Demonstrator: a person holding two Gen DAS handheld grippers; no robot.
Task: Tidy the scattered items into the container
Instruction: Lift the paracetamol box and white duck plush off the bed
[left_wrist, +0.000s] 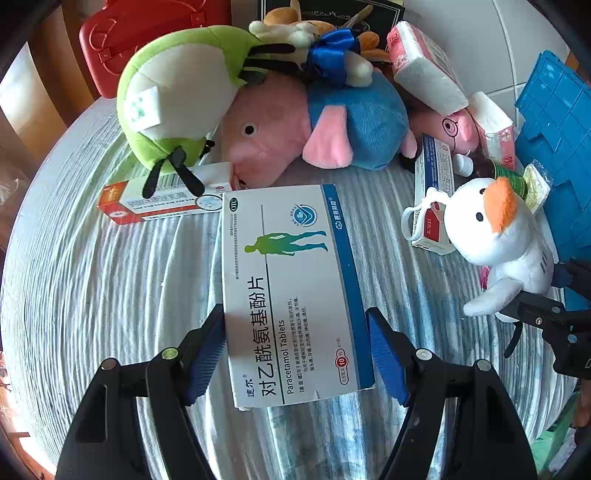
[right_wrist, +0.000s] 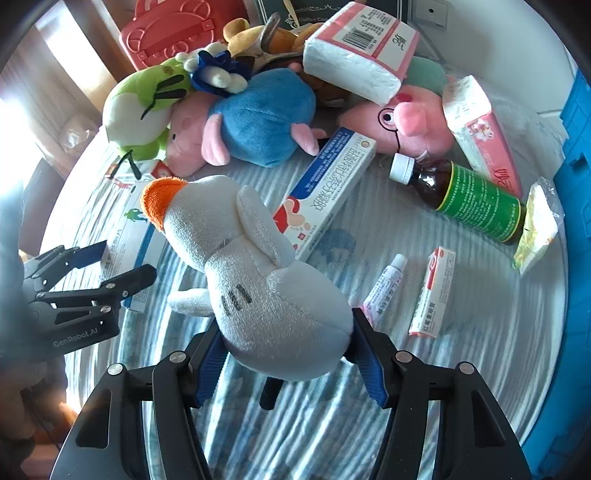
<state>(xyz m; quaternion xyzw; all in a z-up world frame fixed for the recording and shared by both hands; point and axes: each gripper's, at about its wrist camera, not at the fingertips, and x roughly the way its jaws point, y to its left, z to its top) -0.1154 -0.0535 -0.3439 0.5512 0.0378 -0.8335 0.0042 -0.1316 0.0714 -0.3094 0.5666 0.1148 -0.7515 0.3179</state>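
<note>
The left gripper (left_wrist: 297, 350) clamps its ribbed blue pads on the long edges of a flat white-and-blue cardboard tablet box (left_wrist: 291, 291), lifted clear of the blue-and-white striped, rippled cloth (left_wrist: 92, 288); the right gripper (right_wrist: 288, 354) squeezes the soft body of a white plush duck with an orange beak (right_wrist: 258, 266), also clear of the cloth; from the right wrist the duck hides most of the tablet box, which lies just left of it; only that view shows, right of the duck, a small white tube (right_wrist: 384, 288), a slim red-and-white carton (right_wrist: 434, 291), a brown glass bottle with a green label (right_wrist: 461, 195) lying on its side, and a long blue-and-white carton (right_wrist: 328, 192) behind the duck; only the left wrist shows an orange-ended carton (left_wrist: 162, 199) beyond the tablet box; behind the duck lie a pink-and-blue plush pig (right_wrist: 243, 122), a green plush (right_wrist: 136, 110) and wrapped tissue packs (right_wrist: 358, 51); the ribbed blue plastic crate (left_wrist: 554, 129), the container, stands at the cloth's right edge, beyond the duck; a white wall (right_wrist: 498, 44) rises behind.
</note>
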